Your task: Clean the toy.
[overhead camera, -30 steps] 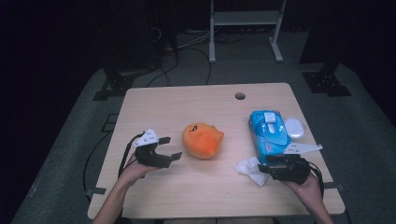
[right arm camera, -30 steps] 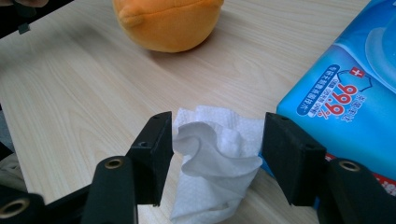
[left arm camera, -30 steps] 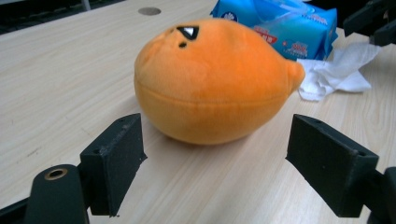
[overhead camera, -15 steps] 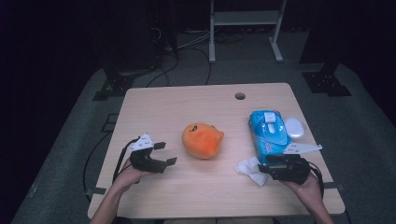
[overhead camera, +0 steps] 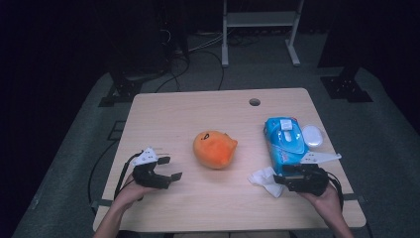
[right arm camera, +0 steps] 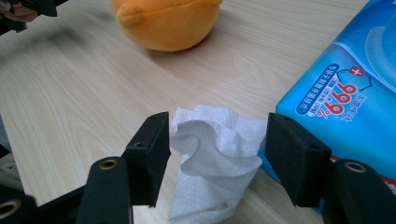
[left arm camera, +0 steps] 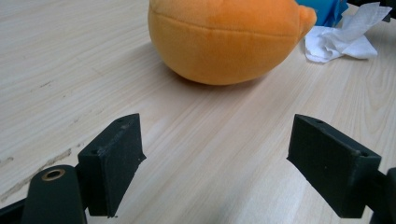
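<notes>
Tissue lies between our right gripper's open jaws; we close gently, avoiding the blue pack beside it.

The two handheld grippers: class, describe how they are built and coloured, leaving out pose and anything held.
Each of the left gripper and right gripper has a black body with two blocky black jaws, a pale grey three-cornered plate on top, and a black cable trailing behind. Brass-coloured rivet holes mark the jaw arms. The forearms are bare, no sleeves.
</notes>
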`<state>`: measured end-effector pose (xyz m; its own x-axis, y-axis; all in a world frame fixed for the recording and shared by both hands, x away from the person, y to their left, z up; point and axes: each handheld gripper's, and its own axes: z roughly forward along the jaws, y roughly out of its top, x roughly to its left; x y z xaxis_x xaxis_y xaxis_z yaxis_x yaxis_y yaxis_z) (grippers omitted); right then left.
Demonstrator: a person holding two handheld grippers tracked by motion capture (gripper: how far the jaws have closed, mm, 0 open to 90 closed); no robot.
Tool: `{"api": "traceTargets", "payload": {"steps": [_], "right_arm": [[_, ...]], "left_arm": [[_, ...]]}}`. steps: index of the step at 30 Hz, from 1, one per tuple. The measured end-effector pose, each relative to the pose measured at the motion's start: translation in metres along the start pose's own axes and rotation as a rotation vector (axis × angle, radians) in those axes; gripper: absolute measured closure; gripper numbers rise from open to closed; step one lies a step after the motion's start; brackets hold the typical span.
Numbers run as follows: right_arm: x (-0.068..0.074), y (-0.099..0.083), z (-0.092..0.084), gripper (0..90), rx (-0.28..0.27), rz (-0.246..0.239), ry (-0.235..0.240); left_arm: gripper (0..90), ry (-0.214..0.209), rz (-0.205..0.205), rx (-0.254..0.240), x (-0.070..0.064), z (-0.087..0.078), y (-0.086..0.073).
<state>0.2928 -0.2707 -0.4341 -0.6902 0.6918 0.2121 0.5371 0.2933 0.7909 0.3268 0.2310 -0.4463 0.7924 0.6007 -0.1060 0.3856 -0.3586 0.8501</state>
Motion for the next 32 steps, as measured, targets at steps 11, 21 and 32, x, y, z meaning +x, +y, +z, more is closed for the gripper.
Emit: {"api": "traceTargets", "payload": {"steps": [11,21,32], "right_arm": [[0.001,0.000,0.001,39.0,0.003,-0.009,0.001],[0.003,-0.001,0.001,38.2,0.008,-0.017,0.000],[0.006,-0.001,0.001,36.9,0.011,-0.035,-0.003]], "left_arm": [[15.9,0.013,-0.018,0.022,0.000,-0.006,-0.014],[13.8,0.024,-0.047,0.030,0.000,-0.010,-0.026],[11.6,0.048,-0.049,0.026,-0.001,-0.010,-0.028]]}}
